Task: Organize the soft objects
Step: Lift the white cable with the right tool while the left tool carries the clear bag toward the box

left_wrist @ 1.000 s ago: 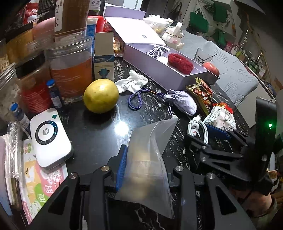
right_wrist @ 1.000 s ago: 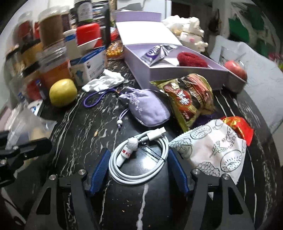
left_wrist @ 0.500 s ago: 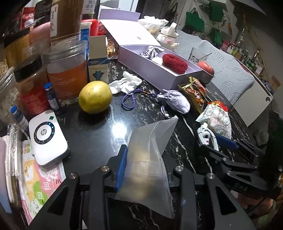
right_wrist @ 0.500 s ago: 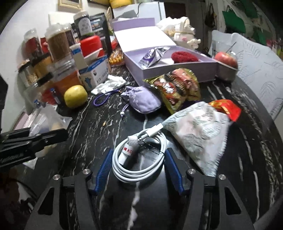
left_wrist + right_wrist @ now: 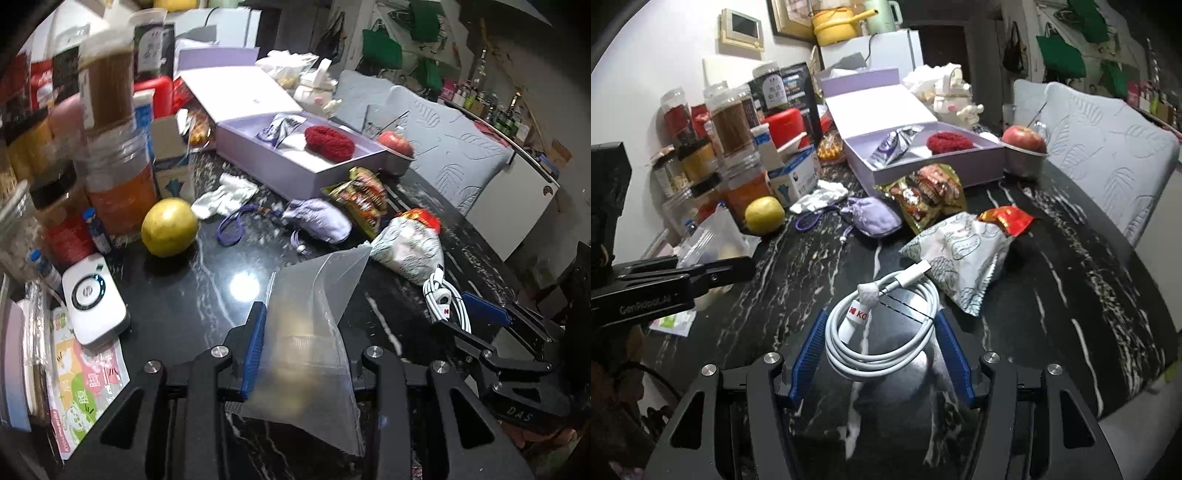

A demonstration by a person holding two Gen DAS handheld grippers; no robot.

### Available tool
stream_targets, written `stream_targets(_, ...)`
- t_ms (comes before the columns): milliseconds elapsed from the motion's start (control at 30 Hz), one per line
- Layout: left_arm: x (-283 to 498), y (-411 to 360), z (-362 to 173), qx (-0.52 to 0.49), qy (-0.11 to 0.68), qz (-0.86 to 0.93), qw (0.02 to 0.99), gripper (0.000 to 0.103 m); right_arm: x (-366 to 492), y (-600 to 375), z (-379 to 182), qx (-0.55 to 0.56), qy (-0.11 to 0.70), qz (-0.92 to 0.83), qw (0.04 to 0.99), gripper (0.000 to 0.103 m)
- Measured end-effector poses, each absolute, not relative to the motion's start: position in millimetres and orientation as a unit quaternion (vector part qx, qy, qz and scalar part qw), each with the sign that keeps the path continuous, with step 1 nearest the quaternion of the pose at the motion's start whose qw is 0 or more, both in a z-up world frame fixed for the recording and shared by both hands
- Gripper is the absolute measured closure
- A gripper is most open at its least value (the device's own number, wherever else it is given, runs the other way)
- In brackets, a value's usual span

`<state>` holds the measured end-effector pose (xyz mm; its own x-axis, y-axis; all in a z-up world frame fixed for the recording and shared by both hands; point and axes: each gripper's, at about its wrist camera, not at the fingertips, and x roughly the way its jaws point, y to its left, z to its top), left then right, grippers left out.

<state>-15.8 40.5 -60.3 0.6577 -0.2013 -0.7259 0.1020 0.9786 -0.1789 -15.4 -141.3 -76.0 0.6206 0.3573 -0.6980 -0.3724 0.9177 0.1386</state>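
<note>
My left gripper is shut on a clear plastic bag and holds it above the black marble table. The bag also shows in the right wrist view. My right gripper is shut on a coiled white cable, which also shows in the left wrist view, lifted off the table. A purple pouch, a white patterned snack bag and a yellow-red snack bag lie ahead. An open lilac box holds a red knitted item and a foil packet.
A lemon, a white cloth, jars, a carton and a white HP device crowd the left side. An apple in a metal bowl stands by the box. A cushioned chair is at the right.
Both grippers have risen and pulled back from the table. The right one has lifted the cable with it; the left still holds the bag.
</note>
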Motion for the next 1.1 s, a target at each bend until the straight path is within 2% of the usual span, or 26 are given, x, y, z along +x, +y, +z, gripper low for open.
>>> stream_targets(600, -8.9, 13.2, 33.2, -0.016, 0.286, -0.104, 0.952, 0.069, -37.5, -167.6, 8.5, -0.028, 0.276, 0.208, 0.938, 0.043)
stream_targets(1100, 68.3, 16.7, 102.2, 0.0, 0.227, -0.106, 0.968, 0.069, 20.2, -158.8, 71.9, -0.072, 0.222, 0.213, 0.949, 0.043)
